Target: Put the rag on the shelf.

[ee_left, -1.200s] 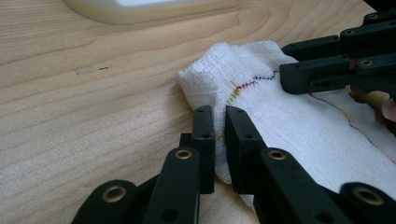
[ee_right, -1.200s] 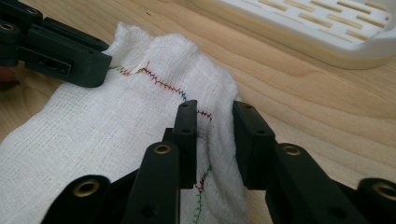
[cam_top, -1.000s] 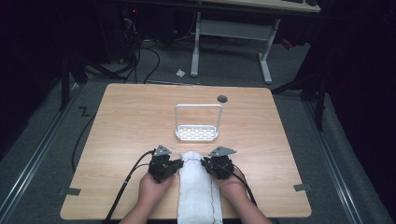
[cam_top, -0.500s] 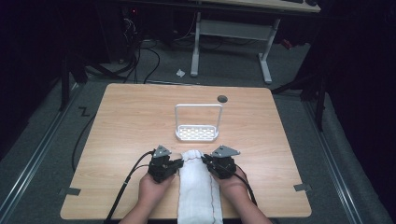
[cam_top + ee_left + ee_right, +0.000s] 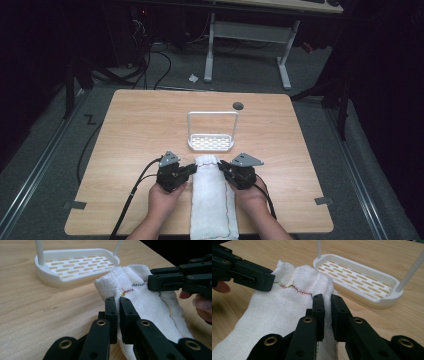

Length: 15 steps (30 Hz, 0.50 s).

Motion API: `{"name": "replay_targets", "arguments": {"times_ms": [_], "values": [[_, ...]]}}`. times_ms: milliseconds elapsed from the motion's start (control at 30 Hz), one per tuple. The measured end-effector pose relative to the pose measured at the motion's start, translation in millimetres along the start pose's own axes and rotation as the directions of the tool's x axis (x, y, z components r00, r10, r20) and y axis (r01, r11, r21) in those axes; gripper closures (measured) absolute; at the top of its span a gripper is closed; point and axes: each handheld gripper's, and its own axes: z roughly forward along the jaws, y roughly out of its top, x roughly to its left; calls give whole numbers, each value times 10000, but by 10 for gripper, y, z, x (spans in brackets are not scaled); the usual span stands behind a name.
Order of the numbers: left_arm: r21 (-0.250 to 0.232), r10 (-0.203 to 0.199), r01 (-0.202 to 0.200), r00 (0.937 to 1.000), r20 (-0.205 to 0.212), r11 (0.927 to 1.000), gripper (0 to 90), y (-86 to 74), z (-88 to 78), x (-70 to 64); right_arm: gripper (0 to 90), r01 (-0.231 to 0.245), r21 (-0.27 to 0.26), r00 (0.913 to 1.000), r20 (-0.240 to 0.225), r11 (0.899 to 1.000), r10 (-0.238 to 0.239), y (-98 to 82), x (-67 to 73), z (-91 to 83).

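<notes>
Both tools, left tool (image 5: 189, 170) and right tool (image 5: 223, 169), are clenching the cloth (image 5: 212, 197)'s far corners, so lifting evenly toward the rack (image 5: 211, 142) at 12 o'clock is advisable.

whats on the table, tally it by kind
white cloth: 1
white slotted rack with hoop handle: 1
black grippers: 2, the left gripper and the right gripper, each pinching a far corner of the cloth
total: 4

table (image 5: 135, 130): wood | white cloth (image 5: 214, 200) | white rack (image 5: 211, 142) | dark disc (image 5: 238, 105), perhaps grommet
</notes>
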Motion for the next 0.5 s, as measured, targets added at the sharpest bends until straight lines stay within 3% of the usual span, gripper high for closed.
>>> {"name": "replay_targets", "arguments": {"times_ms": [200, 500], "values": [[-324, 175, -176, 9998, -19, 9993, 857, 72, -75, -56, 825, 237, -288, 9996, 141, 9993, -233, 77, 20, -69], [-1051, 456, -453, 9990, 6, 9934, 859, 328, -225, -121, 825, 548, -1199, 9980, 392, 9913, -505, 315, 45, -303]]}}
